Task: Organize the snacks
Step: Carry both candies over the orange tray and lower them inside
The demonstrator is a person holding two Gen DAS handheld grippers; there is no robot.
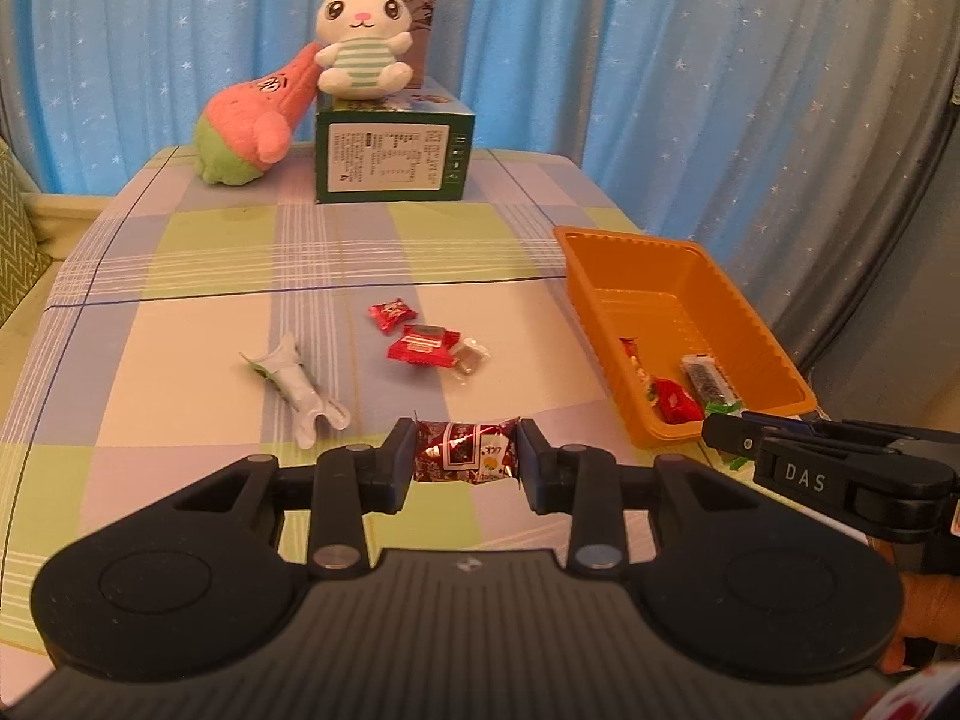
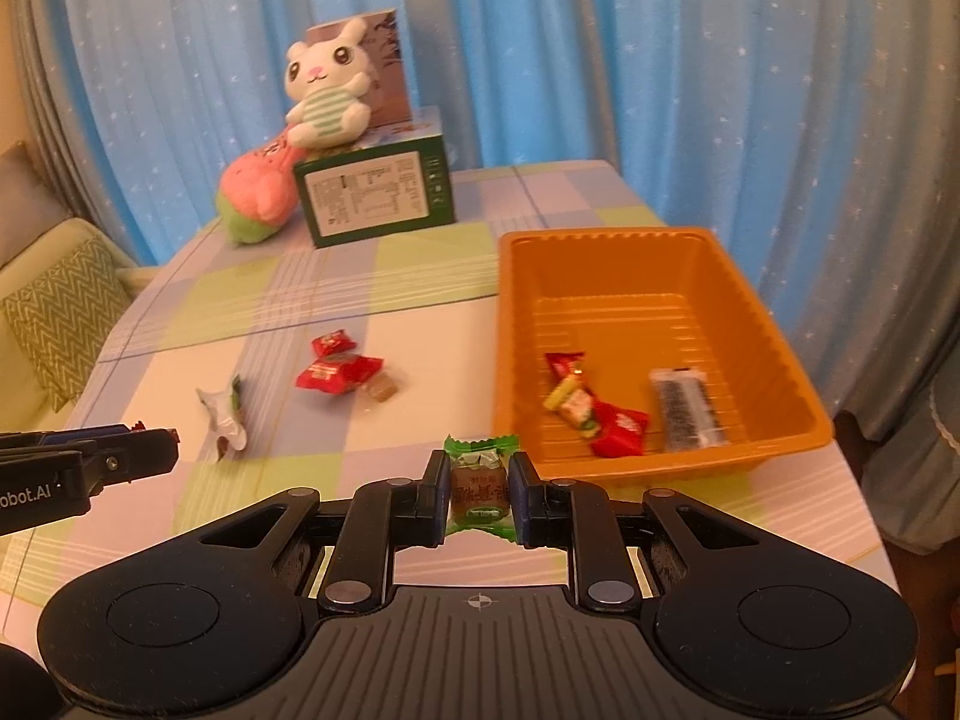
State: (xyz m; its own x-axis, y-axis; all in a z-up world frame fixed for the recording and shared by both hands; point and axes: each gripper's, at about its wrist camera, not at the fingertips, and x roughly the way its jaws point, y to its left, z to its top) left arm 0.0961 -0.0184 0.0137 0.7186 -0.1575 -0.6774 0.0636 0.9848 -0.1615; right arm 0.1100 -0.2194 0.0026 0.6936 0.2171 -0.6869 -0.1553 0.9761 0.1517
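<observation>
Two grippers each carry one sweet above the checked tablecloth (image 1: 180, 324). The left gripper (image 1: 467, 453) is clamped on a dark red wrapped candy (image 1: 465, 450), its pads pressing the wrapper's two ends. The right gripper (image 2: 479, 489) is pinched on a brown candy in a green wrapper (image 2: 480, 489), just short of the near rim of the orange tray (image 2: 774, 300). In that tray lie a red packet (image 2: 621, 429), a yellow-and-red sweet (image 2: 570, 399) and a clear-wrapped dark bar (image 2: 687, 408). Loose on the cloth between the grippers and the far boxes lie two red packets (image 1: 423, 345), a small clear-wrapped brown sweet (image 1: 468, 357) touching the nearer one, and a crumpled white-and-green wrapper (image 1: 297, 384). Farther back, a white plush rabbit (image 1: 363, 39) sits on a green box (image 1: 393, 162) with a printed panel too small to read, a pink-and-green plush (image 1: 252, 126) leaning beside it. Blue starred curtains (image 1: 660, 60) hang behind. The right gripper's side reads "DAS"; the left's shows "obot.AI".
</observation>
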